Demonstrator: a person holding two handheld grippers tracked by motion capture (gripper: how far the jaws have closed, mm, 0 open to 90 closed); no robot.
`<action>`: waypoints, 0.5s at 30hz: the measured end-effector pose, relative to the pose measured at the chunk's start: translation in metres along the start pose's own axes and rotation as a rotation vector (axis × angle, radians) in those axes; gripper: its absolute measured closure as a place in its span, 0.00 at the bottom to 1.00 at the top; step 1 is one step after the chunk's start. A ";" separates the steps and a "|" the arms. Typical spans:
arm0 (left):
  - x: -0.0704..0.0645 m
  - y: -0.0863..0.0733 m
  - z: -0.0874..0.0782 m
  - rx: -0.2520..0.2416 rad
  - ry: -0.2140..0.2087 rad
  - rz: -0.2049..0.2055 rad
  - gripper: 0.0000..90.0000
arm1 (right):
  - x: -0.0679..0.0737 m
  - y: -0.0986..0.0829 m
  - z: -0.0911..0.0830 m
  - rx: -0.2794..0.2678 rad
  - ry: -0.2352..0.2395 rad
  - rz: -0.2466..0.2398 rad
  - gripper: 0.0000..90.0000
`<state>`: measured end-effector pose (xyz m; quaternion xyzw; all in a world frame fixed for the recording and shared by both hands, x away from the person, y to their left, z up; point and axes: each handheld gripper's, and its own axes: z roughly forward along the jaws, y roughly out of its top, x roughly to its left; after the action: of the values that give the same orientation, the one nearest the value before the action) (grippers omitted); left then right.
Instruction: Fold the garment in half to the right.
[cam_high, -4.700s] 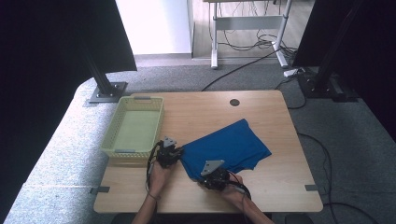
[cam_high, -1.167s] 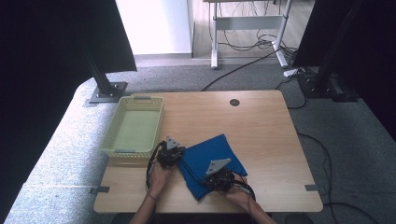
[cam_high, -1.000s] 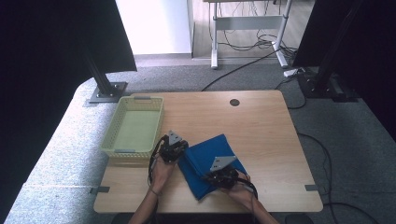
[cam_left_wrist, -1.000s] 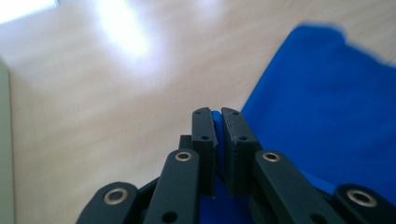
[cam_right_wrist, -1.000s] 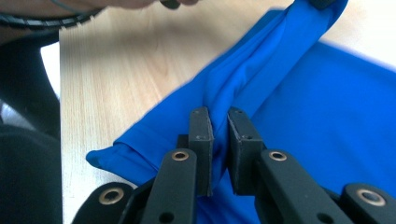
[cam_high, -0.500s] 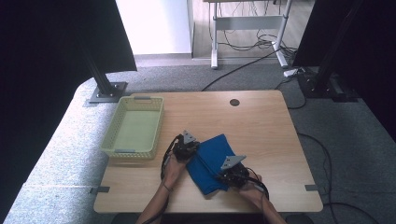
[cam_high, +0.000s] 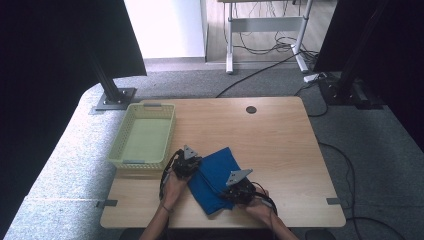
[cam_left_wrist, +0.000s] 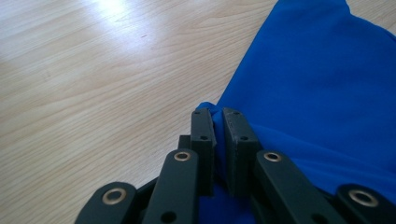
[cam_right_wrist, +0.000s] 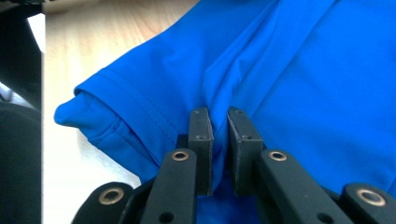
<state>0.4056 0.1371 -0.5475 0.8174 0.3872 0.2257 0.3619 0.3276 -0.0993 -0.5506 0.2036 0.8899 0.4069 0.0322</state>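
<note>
Wooden desk (cam_high: 280, 145) fills mid-frame in high view. Yellow basket (cam_high: 143, 135) sits on its left part, w/ nothing visible inside. Blue shirt (cam_high: 216, 179), folded, lies at lower centre of frame near desk's front edge. Left tool (cam_high: 188, 165) at shirt's left edge, jaws pinching a fabric fold. Right tool (cam_high: 236, 189) at lower right of shirt, jaws pressed together on cloth by a sleeve hem.

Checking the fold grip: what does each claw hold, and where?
Both pinch the blue garment: the left claw on a folded edge corner, the right claw on a fabric crease near a hemmed sleeve.
</note>
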 end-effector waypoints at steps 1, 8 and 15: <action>0.001 0.001 -0.001 -0.007 -0.002 -0.004 0.93 | 0.000 0.001 0.000 -0.008 0.019 0.005 0.90; 0.001 0.037 -0.011 -0.121 -0.024 -0.001 0.93 | -0.008 0.008 -0.026 -0.131 0.027 0.037 0.90; -0.015 0.056 0.003 -0.186 -0.071 0.030 0.93 | -0.015 0.002 -0.054 -0.111 -0.059 0.022 0.90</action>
<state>0.4243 0.0996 -0.5080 0.7933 0.3392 0.2370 0.4465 0.3297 -0.1421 -0.5144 0.2231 0.8624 0.4497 0.0651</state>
